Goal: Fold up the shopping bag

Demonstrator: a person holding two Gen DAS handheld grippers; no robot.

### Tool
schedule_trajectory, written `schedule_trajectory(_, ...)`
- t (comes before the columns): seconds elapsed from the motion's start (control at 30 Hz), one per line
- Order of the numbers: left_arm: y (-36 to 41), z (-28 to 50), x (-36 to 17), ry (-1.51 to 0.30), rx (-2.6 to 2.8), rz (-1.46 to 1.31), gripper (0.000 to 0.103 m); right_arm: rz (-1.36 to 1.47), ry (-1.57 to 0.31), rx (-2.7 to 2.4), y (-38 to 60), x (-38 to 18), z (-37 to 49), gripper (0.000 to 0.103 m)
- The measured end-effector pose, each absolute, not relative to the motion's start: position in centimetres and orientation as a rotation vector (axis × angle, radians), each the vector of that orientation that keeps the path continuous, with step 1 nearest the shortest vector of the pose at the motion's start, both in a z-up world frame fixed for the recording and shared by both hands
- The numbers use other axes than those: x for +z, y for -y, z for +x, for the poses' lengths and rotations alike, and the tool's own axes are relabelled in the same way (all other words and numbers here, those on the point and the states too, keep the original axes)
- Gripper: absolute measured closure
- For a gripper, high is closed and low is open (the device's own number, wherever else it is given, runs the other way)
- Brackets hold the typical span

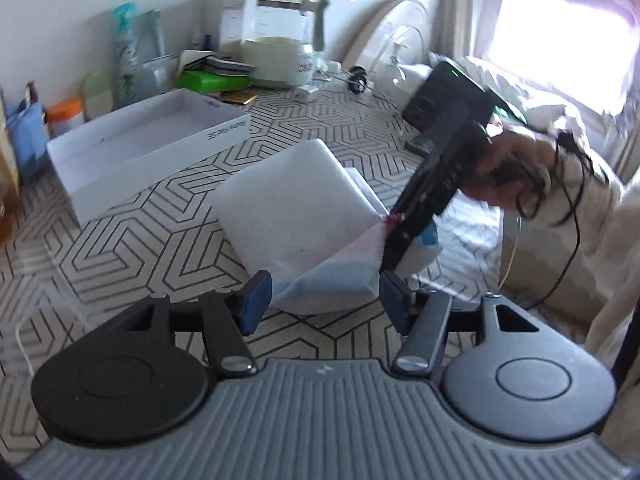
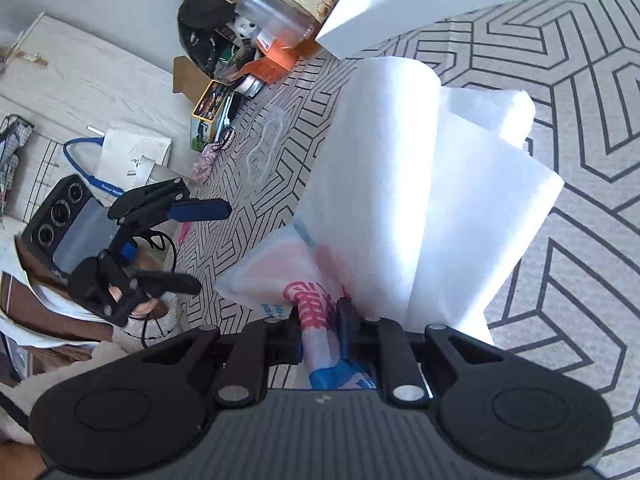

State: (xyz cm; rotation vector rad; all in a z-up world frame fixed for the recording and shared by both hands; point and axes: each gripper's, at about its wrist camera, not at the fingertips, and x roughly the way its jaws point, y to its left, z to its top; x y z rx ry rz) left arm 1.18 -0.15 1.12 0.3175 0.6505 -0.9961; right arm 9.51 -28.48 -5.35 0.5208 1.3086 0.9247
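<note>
From the left wrist camera, the left gripper [image 1: 324, 300] stands with its blue-padded fingers wide apart and nothing between them. A low corner of the thin white plastic shopping bag with pink and blue print [image 1: 296, 216] lies in the gap but seems to touch neither pad. The bag sits partly folded near the middle of the grey tablecloth with the dark geometric line pattern [image 1: 132, 240], one end lifted by the right gripper [image 1: 394, 226], which comes down on it from the right. The risk I see here is the free layers sliding: only one end is held, so a pull could drag the whole bag along the cloth and undo the fold. The shallow white cardboard box lid [image 1: 148, 140] toward the far left edge looks empty; the glass kettle on its white base [image 1: 282, 36] at the far edge shows no contents I can make out.

From the right wrist camera, the right gripper [image 2: 320, 322] is clamped narrow on a bunched, pink-printed end of the bag [image 2: 404, 184], whose white layers fan away over the cloth [image 2: 580, 120]. The film is slippery and gathered unevenly, so it may slip out or crease crookedly. The left gripper [image 2: 196, 246] hangs wide to the left, off the bag. An open cardboard box [image 2: 208, 100] near the table's edge holds small items too cluttered to name.
</note>
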Motion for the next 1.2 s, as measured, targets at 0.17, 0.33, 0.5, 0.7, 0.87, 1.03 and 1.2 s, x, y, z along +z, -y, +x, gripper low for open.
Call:
schedule_trajectory(0.17,2.0,0.4,0.4,-0.577,-1.095,0.509,0.038,0.574,-1.391,0.915,28.6,-6.1,10.8,0.088)
schedule_trajectory(0.33,4.0,0.9,-0.2,-0.527,-1.133,0.552,0.057,0.556,-1.352,0.956,28.9,-5.8,10.3,0.083)
schedule_trajectory(0.5,3.4,4.1,-0.4,-0.701,-1.143,0.332,0.078,0.565,-1.069,1.063,30.9,-4.3,7.4,0.041)
schedule_trajectory(0.7,0.4,7.3,-1.0,-0.814,-1.119,0.052,0.078,0.304,-0.769,1.014,31.5,-2.2,2.5,0.039)
schedule_trajectory(0.87,-1.3,9.5,-1.4,-0.889,-1.122,-0.153,0.078,0.023,-0.529,0.925,29.7,-0.5,-0.7,0.041)
schedule_trajectory(1.03,-2.4,10.1,-0.8,-0.879,-1.119,-0.207,0.075,-0.006,-0.450,0.838,27.9,-0.1,-0.2,0.092)
schedule_trajectory(1.2,-4.5,8.5,0.4,-0.769,-1.130,-0.186,0.043,0.148,-0.517,0.852,28.8,-0.1,1.9,0.093)
